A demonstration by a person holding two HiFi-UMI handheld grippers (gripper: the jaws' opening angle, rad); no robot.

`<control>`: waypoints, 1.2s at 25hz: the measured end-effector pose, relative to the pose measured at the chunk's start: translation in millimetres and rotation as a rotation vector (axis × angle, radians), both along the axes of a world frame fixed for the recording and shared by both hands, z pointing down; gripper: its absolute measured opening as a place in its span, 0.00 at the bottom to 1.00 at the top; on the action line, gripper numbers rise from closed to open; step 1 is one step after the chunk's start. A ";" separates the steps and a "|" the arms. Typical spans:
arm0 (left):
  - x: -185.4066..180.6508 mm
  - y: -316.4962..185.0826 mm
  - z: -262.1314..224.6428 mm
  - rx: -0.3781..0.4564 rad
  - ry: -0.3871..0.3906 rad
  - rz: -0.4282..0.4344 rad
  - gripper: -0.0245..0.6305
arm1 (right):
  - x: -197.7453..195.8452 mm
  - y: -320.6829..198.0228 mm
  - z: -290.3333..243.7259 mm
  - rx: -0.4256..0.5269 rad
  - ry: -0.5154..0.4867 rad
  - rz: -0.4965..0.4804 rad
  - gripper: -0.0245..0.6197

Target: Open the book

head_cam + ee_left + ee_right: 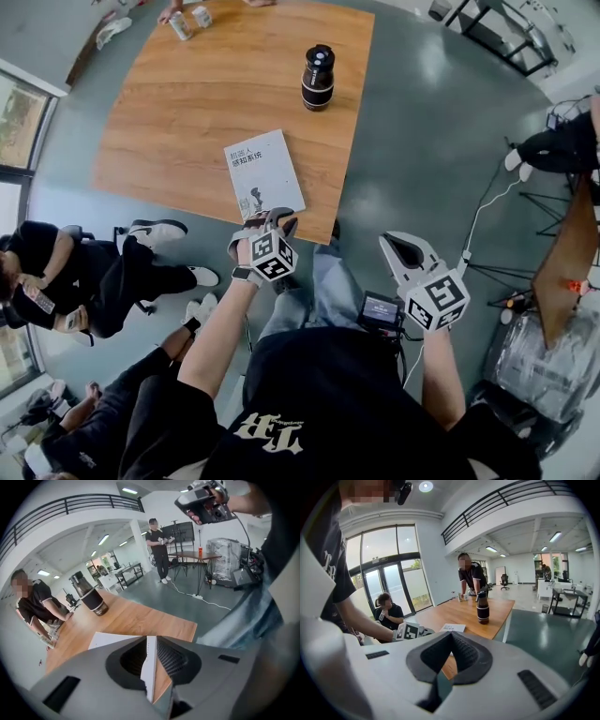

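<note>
A white book (263, 174) lies shut near the front edge of the wooden table (197, 103). My left gripper (267, 221) is at the book's near edge. In the left gripper view its jaws are shut on a thin white edge of the book's cover (149, 667), and the rest of the book (110, 641) lies flat beyond. My right gripper (401, 246) hangs over the floor to the right of the table, away from the book. In the right gripper view its jaws meet at the tips with nothing between them, and the book (452, 628) shows farther off.
A black bottle (318, 77) stands upright farther back on the table. Small cans (180, 25) sit at the far edge by a person's hands. People sit on the floor at the left (66, 272). A second table (567, 253) and cables (487, 211) are at the right.
</note>
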State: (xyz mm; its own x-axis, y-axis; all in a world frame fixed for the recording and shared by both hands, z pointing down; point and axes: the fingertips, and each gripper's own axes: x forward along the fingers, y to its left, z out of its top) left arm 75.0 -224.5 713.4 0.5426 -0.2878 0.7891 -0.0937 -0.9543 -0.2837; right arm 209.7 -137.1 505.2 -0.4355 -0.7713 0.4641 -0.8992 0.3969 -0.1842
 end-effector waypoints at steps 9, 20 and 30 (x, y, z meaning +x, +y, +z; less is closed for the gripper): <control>6.0 -15.8 54.5 0.018 -0.160 0.039 0.13 | 34.7 31.6 14.0 -0.041 0.010 0.100 0.01; 8.4 -15.1 83.7 0.055 -0.272 0.106 0.13 | 44.2 48.5 22.3 -0.061 0.011 0.137 0.01; 7.2 -15.8 82.6 0.062 -0.216 0.062 0.13 | 41.8 56.0 27.3 -0.070 0.015 0.144 0.02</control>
State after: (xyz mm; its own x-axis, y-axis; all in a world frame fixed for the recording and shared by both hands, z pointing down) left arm 82.1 -240.3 796.1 0.3811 -0.3113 0.8706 0.0334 -0.9364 -0.3494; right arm 251.5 -81.1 532.5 -0.3151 -0.7908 0.5248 -0.9488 0.2499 -0.1931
